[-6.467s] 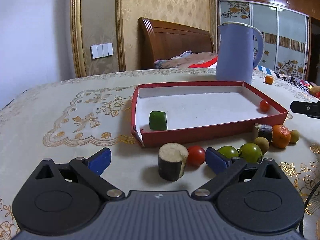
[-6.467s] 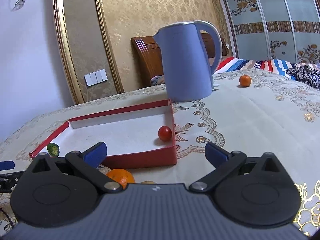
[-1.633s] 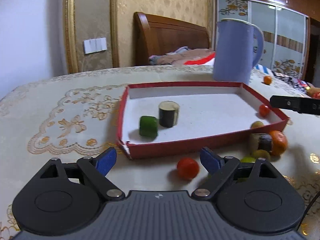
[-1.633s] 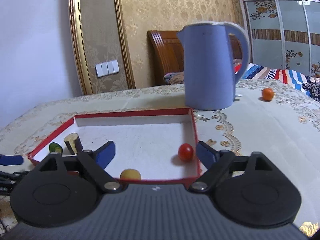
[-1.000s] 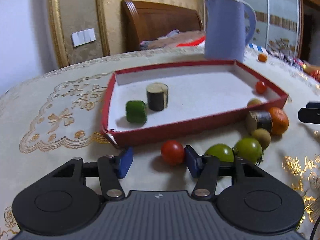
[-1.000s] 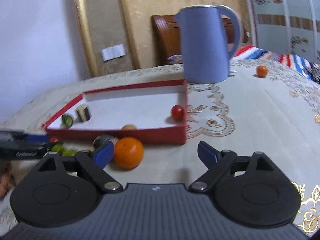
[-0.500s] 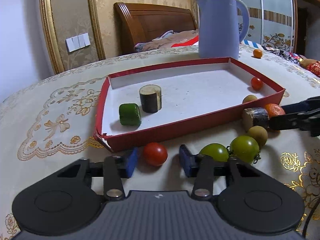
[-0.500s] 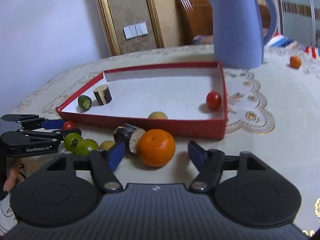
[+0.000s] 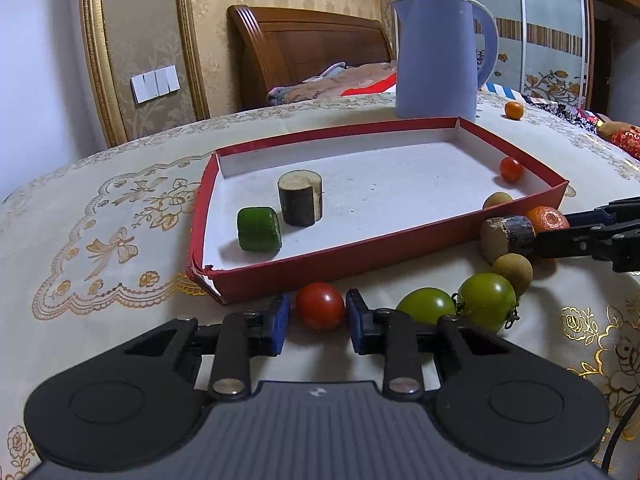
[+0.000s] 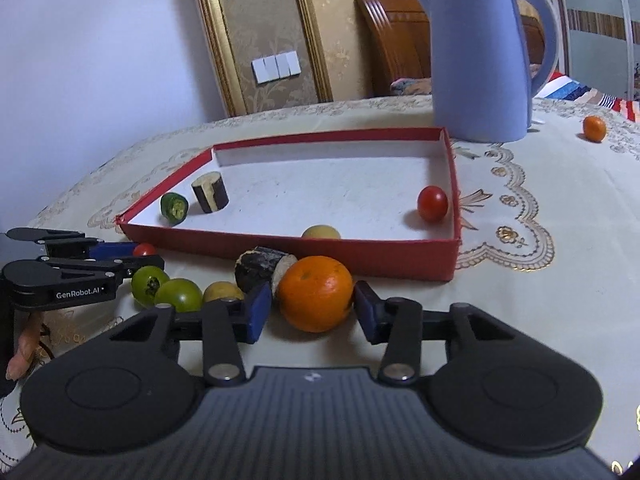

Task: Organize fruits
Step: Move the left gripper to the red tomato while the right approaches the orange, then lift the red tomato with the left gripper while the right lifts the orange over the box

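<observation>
A red tray (image 9: 360,252) with a white floor holds a green piece (image 9: 259,229), a dark cylinder (image 9: 300,198), a small red tomato (image 9: 511,169) and a yellowish fruit (image 9: 496,200). My left gripper (image 9: 318,318) has its blue pads close on both sides of a red tomato (image 9: 320,306) on the cloth before the tray; small gaps still show. My right gripper (image 10: 310,310) brackets an orange (image 10: 316,292), its pads near the sides with slight gaps. Two green tomatoes (image 9: 486,300), a tan fruit (image 9: 514,270) and a second dark cylinder (image 9: 506,236) lie nearby.
A blue kettle (image 9: 438,54) stands behind the tray. A small orange fruit (image 9: 513,110) lies far right on the embroidered tablecloth (image 9: 100,240). A wooden headboard and gold-framed wall are behind the table.
Both grippers have narrowed over the last second: the left around the red tomato, the right around the orange. Earlier, the dark cylinder and yellowish fruit went into the tray.
</observation>
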{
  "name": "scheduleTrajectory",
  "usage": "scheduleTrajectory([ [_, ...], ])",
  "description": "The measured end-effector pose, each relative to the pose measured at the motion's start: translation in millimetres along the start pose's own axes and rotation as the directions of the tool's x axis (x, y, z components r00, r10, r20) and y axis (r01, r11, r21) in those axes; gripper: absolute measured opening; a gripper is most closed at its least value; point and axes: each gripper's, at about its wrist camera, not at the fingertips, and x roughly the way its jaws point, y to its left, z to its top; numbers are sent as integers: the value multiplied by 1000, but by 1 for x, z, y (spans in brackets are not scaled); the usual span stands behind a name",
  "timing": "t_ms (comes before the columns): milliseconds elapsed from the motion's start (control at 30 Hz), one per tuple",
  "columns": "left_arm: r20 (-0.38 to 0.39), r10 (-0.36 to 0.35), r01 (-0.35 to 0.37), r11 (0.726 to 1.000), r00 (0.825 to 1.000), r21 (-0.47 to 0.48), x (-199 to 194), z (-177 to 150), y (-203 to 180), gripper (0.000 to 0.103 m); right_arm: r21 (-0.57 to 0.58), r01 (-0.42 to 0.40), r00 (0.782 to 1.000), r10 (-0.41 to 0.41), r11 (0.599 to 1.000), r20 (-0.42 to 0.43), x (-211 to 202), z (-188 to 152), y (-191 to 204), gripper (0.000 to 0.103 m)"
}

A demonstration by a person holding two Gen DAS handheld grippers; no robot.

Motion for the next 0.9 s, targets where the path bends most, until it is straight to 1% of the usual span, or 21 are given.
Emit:
scheduleTrajectory([
  [100,14,16,-16,1000,1000,-9,-3,0,1,30,1,38,999,-38,999,17,-3,-1,0,39],
  [233,13,20,-20,1000,1000,-8,-2,0,1,30,3,40,999,-40,999,-4,1,1,-1,39],
  [333,22,20,-20,1000,1000,-5,-4,0,0,30,-12,61,998,-61,998,17,-2,0,2,38],
  [533,29,32,-31,999,999,-10,-5,0,1,30,0,108,991,-108,994,77,-13,-2,2,38],
  [633,44,28,-28,1000,999,-4,-8,-1,0,30,-5,111,990,-110,994,91,-16,0,3,38],
  [733,8,29,-30,999,1000,13,-2,0,-3,30,-8,117,989,-115,993,93,-16,-1,3,38],
  [800,1,16,-16,1000,1000,7,0,0,-1,29,-1,112,989,-112,994,94,-16,0,2,38],
  [867,-1,21,-21,1000,1000,-3,0,0,0,24,6,109,990,-110,994,94,-15,-1,1,38],
  [900,-1,19,-19,1000,1000,-7,0,0,0,24,8,108,990,-108,994,93,-15,-1,0,38],
])
